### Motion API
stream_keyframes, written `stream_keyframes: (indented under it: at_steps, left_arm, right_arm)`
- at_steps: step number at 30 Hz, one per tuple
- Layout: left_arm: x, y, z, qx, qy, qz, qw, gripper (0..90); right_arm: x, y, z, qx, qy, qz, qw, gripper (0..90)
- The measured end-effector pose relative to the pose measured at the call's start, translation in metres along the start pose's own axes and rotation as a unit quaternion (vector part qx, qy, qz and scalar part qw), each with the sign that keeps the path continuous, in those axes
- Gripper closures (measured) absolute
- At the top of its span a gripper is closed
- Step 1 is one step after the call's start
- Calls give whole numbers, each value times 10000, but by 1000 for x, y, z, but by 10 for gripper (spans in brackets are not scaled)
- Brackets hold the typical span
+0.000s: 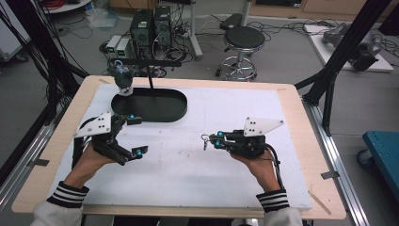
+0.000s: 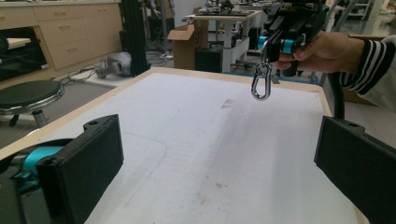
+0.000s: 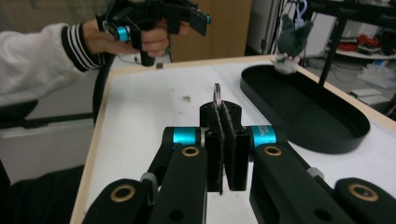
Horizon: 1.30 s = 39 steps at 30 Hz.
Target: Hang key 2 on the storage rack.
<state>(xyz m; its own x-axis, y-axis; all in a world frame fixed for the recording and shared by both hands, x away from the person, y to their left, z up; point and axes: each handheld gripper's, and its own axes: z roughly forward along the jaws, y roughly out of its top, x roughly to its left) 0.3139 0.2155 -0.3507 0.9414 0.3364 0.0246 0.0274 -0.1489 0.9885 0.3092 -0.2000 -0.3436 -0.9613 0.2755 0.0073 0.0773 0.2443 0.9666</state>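
Observation:
A silver carabiner (image 2: 261, 82) hangs from my right gripper (image 1: 214, 140), whose jaws are shut on its upper end. In the right gripper view the clip (image 3: 217, 95) sticks up edge-on from the pressed pads (image 3: 219, 130). In the high view the carabiner (image 1: 205, 142) dangles above the white mat, right of centre. My left gripper (image 1: 137, 135) is held above the mat's left side, open, with nothing between its jaws; in its own view the left gripper (image 2: 219, 154) has its two black jaws standing far apart.
A black oval tray (image 1: 155, 107) lies at the back left of the white mat (image 1: 197, 174). A grey plush toy (image 1: 123, 81) hangs from a black stand over the tray's left end. A stool (image 1: 243, 40) and computer cases stand on the floor beyond the table.

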Motion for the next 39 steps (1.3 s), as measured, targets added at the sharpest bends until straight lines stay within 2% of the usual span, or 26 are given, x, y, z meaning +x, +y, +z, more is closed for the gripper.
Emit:
stream_keyframes:
  at_steps: [3,12,16,23,29,33,39]
  left_arm:
    - [0,5,3,-65,-52,-12,10000,18]
    - [-2,15,17,-19,-197,47,9998,22]
    - [-4,15,25,-9,-337,69,9994,90]
    - [-6,17,35,-68,-488,38,9988,107]
    - [-7,19,39,-71,-654,34,9978,146]
    - [-8,20,42,-93,-756,79,9971,213]
    - [-8,20,44,-128,-859,37,9962,276]
  right_arm:
    - [2,3,4,-133,79,33,9999,886]
    - [7,10,25,-329,281,-24,9991,886]
    - [7,12,34,-414,341,-11,9986,886]
    - [7,14,43,-494,439,5,9978,886]
    - [8,15,50,-555,505,-7,9972,886]
    - [8,16,55,-572,556,-27,9968,886]
    - [9,18,64,-569,618,-45,9965,886]
